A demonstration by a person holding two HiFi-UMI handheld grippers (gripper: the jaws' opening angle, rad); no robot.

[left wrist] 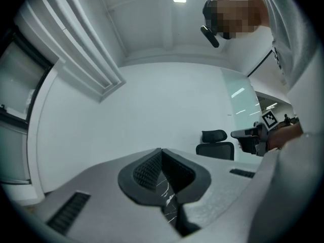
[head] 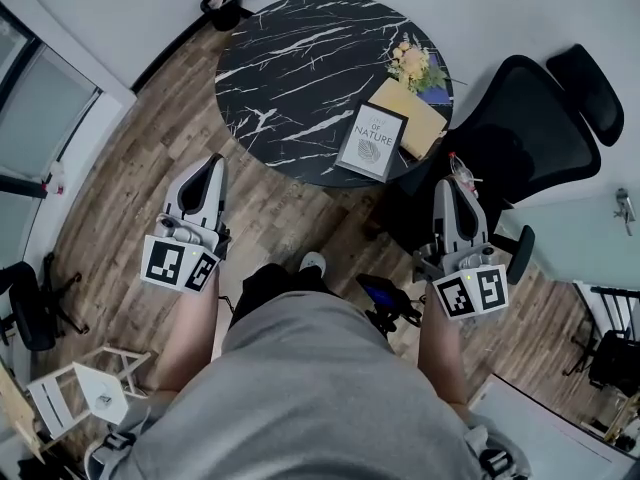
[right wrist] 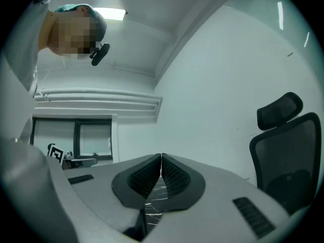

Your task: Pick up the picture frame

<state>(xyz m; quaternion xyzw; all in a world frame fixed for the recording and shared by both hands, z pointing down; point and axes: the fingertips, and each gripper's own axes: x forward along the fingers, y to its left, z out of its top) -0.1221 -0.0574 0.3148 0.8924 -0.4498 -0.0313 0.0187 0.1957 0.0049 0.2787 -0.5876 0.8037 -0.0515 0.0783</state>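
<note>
The picture frame (head: pixel 372 141), black-edged with a leaf print and white mat, lies flat near the front edge of the round black marble table (head: pixel 290 78). It partly overlaps a yellow envelope (head: pixel 415 115). My left gripper (head: pixel 212 161) is held over the wood floor, short of the table's front left, jaws together and empty. My right gripper (head: pixel 447 184) is in front of the table at the right, beside the chair, also closed on nothing. In the left gripper view the pads (left wrist: pixel 147 172) meet at the tip. The right gripper view shows its pads (right wrist: pixel 174 177) touching too.
A black office chair (head: pixel 530 128) stands right of the table, close to my right gripper. A small bunch of flowers (head: pixel 413 65) sits behind the envelope. A dark bin (head: pixel 224 8) is by the far wall. A white folding stool (head: pixel 85 393) is at lower left.
</note>
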